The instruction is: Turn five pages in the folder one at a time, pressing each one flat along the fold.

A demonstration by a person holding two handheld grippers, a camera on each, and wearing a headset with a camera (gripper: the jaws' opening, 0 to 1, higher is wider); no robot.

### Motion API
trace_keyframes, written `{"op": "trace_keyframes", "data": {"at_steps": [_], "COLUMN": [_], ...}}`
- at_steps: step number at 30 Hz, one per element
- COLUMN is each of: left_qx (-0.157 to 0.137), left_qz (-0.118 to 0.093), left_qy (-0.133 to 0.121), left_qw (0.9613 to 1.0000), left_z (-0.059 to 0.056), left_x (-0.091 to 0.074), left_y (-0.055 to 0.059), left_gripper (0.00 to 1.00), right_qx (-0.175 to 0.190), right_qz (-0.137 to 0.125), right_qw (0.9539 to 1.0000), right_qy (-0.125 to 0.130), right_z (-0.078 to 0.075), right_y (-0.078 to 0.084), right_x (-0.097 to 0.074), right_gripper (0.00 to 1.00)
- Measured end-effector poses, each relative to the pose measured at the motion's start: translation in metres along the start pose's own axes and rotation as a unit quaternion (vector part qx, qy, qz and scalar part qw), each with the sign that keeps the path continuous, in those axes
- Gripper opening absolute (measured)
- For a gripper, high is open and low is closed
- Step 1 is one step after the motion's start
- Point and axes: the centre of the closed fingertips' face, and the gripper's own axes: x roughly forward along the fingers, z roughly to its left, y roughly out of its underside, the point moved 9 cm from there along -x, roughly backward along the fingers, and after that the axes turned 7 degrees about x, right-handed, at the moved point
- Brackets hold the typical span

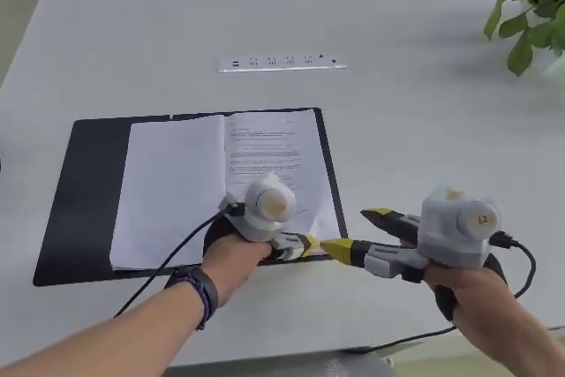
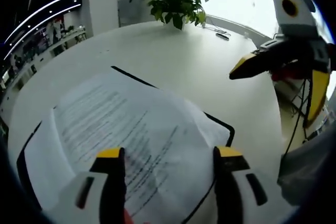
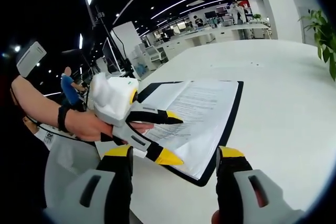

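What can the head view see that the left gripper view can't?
Head view: the white power strip and the wristband on the person's arm. Left gripper view: a big room behind, with ceiling lights. Both: the black folder, the printed page, the plant and the right gripper, its fingers apart.

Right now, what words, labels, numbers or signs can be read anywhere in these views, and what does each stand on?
No text here is legible enough to quote.
On the printed page, right side of the open folder: lines of type, too small and blurred to read.
On the facing page: blank side up, no text.
On the power strip on the table: small marks, unreadable.
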Motion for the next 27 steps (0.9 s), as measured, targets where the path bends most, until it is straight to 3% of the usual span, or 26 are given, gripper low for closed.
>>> {"op": "trace_keyframes", "data": {"at_steps": [7, 15, 27], "left_qx": [-0.015, -0.032, -0.039], "left_qz": [-0.008, -0.015, -0.017], "left_qy": [0.005, 0.009, 0.018], "left_qw": [0.9998, 0.9993, 0.9989], "left_z": [0.002, 0.002, 0.003], "left_x": [-0.001, -0.003, -0.004], "left_y": [0.000, -0.001, -0.002], "left_gripper": [0.65, 0.66, 0.66], "right_qx": [0.029, 0.057, 0.070], "right_qz": [-0.006, -0.001, -0.002], "right_qw": [0.9996, 0.9982, 0.9972], "right_qy": [-0.003, -0.019, -0.026], "right_z": [-0.018, -0.027, -0.026], "right_y": [-0.006, -0.007, -0.005], "right_x": [0.019, 0.043, 0.049], "right_gripper": [0.59, 0.55, 0.52]}}
